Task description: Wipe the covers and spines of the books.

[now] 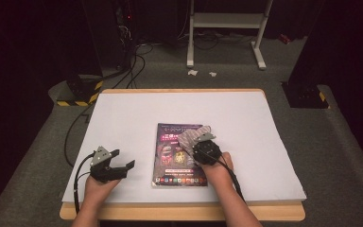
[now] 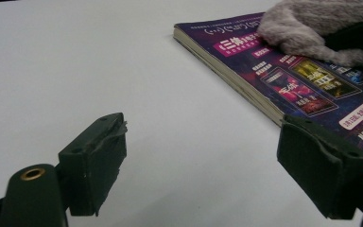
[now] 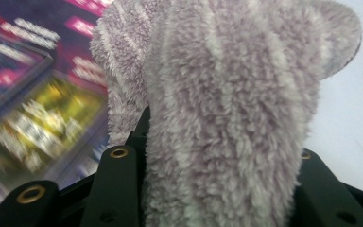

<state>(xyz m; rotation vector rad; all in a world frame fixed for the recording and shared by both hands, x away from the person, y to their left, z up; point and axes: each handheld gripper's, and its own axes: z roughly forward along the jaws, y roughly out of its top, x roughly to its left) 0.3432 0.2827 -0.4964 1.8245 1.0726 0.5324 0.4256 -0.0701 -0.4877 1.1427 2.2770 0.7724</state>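
The white tabletop (image 1: pixel 123 118) carries a purple magazine (image 1: pixel 170 161). On its cover lies a fluffy grey cloth (image 3: pixel 227 118), clamped in the right tongs (image 1: pixel 206 150); wiping looks underway, so next comes another level sweep, pressing lightly. The left tongs (image 1: pixel 116 166) rest apart and empty beside the magazine.

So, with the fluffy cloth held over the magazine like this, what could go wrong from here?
1. The magazine lies loose on the white sheet; if the cloth is rubbed over it, it may slide, because the left tongs stand open beside its edge and do not hold it.
2. The right tongs grip the cloth at one end, so the pile may slip out.
3. Dragging could crease the thin cover.
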